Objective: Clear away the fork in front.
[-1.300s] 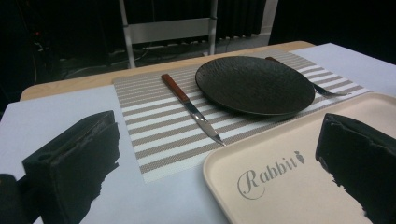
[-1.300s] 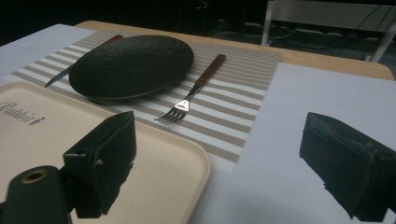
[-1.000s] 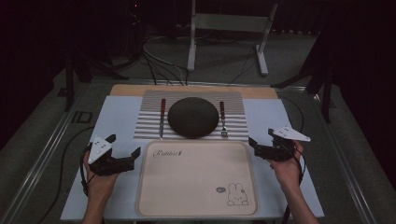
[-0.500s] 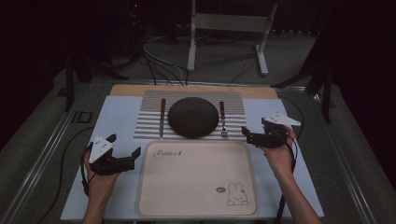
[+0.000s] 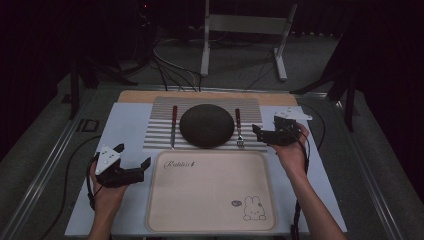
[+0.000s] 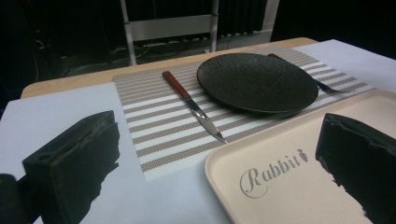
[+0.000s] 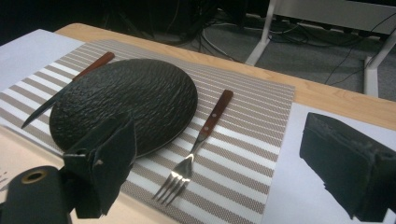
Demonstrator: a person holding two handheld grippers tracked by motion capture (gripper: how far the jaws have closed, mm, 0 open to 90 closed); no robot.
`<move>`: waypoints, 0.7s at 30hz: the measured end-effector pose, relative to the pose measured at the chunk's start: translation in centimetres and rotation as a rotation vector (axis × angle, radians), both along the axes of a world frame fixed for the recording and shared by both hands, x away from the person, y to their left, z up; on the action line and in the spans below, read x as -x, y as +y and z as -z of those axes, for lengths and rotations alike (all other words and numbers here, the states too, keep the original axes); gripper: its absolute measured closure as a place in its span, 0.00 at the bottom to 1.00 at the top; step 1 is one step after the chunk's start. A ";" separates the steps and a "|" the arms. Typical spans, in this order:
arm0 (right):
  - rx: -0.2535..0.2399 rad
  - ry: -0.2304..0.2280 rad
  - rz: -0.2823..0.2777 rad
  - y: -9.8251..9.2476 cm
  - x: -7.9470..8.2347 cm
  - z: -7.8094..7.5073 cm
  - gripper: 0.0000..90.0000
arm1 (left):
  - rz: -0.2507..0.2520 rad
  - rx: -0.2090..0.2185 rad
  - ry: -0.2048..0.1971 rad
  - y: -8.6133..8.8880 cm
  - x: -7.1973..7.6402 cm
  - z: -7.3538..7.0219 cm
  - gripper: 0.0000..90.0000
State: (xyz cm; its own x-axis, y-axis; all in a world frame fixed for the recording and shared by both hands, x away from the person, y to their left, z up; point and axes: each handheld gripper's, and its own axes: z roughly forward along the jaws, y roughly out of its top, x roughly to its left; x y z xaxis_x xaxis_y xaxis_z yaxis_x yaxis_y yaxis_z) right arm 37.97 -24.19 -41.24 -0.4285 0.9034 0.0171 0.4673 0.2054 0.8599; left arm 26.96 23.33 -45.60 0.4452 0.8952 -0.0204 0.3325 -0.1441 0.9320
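Two tongs open, fork nearest the right pair

Two pairs of tongs, both spread wide and empty. Right tongs point(image 5: 267, 135) raised at the right edge of the striped placemat point(image 5: 160, 131), just beside the fork point(image 5: 239, 131); seen from the right gripper view, one dark finger over the rim of the black plate point(image 7: 123, 102), the other out over the pale sheet, fork point(image 7: 198, 140) lying between them on the mat, tines toward the camera. Touching the fork or hovering above it: hard to tell, probably apart. Left tongs point(image 5: 134, 161) low at the left edge of the cream tray point(image 5: 210, 192), held over the surface point(image 5: 125, 125) with fingers well apart. Knife point(image 6: 194, 105) with a reddish handle flat on the mat left of the plate, blade pointing toward the tray. Tray bare but for printed lettering and a small rabbit figure.
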 end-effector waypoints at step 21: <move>0.040 0.018 0.044 2.2 -4.8 -1.2 0.12 | -0.007 0.000 0.001 0.0 -0.2 0.1 0.00</move>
State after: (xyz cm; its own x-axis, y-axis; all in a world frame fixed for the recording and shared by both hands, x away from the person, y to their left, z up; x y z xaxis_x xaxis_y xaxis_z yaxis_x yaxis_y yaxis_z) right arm 42.75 -22.01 -40.01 -0.3882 0.9215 -0.0116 0.4920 0.2179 0.8429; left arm 27.13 23.37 -45.69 0.4389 0.8983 -0.0207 0.3340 -0.1417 0.9319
